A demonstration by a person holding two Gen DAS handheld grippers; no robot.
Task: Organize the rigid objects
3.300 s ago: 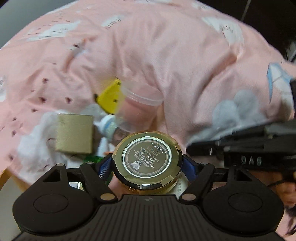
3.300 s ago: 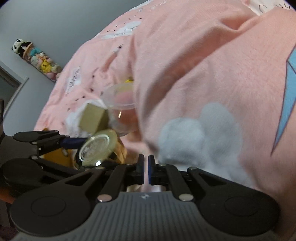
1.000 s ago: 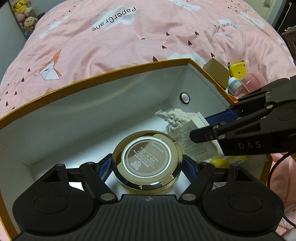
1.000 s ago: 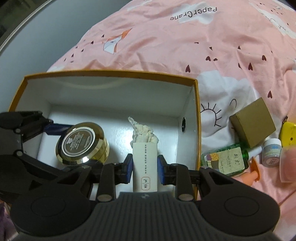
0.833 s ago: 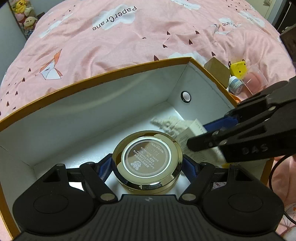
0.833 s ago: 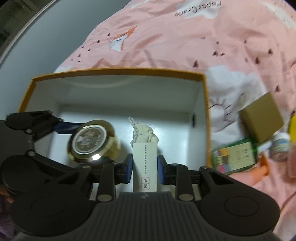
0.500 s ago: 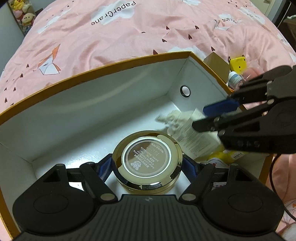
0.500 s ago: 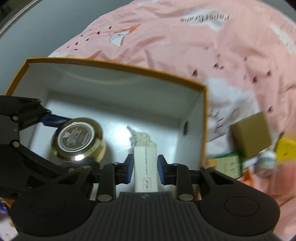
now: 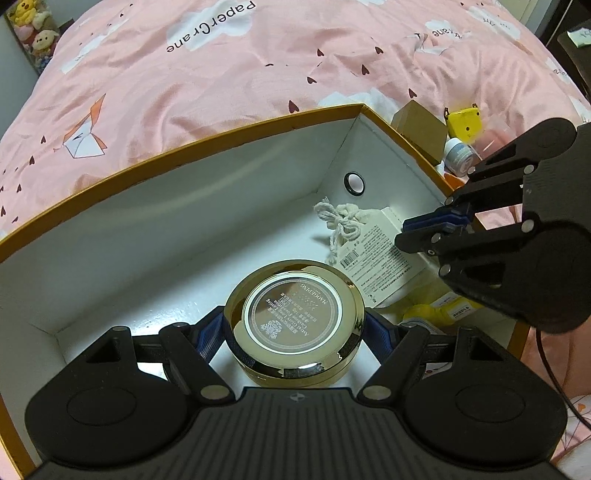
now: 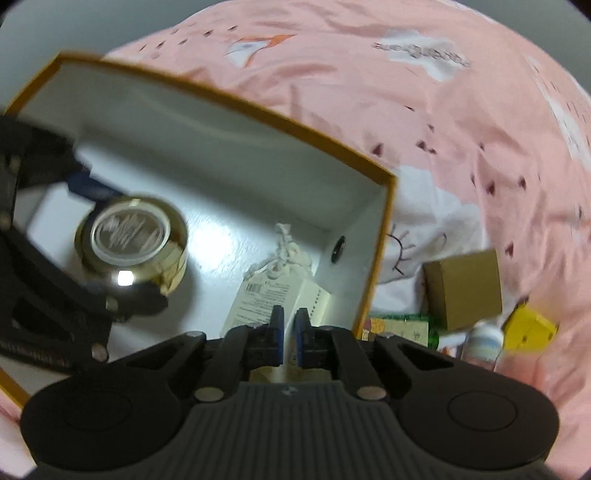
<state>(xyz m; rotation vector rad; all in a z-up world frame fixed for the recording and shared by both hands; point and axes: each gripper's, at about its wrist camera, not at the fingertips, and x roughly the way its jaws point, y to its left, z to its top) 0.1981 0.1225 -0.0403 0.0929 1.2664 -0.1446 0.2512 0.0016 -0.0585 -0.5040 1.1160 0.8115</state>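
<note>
An orange-rimmed white box (image 9: 221,138) lies on the pink bedspread. Inside it my left gripper (image 9: 295,332) is shut on a round gold cosmetic jar (image 9: 293,314), held just above the box floor. The jar also shows in the right wrist view (image 10: 131,230). A white packet with a string tie (image 9: 376,258) lies free in the box by its right wall. My right gripper (image 10: 289,325) hangs over the packet's (image 10: 266,295) near end. Its jaws are closing, almost together, with nothing between them.
Outside the box's right wall lie a brown cardboard cube (image 10: 463,288), a yellow toy (image 10: 528,328), a small white jar (image 9: 458,155) and a green bottle (image 10: 399,328). Yellow items (image 9: 424,314) sit in the box's near right corner. Plush toys (image 9: 33,26) stand far left.
The right gripper let go of the white packet, which now lies on the box floor, and its jaws came together as the wrist rolled. The left gripper kept still with the jar.
</note>
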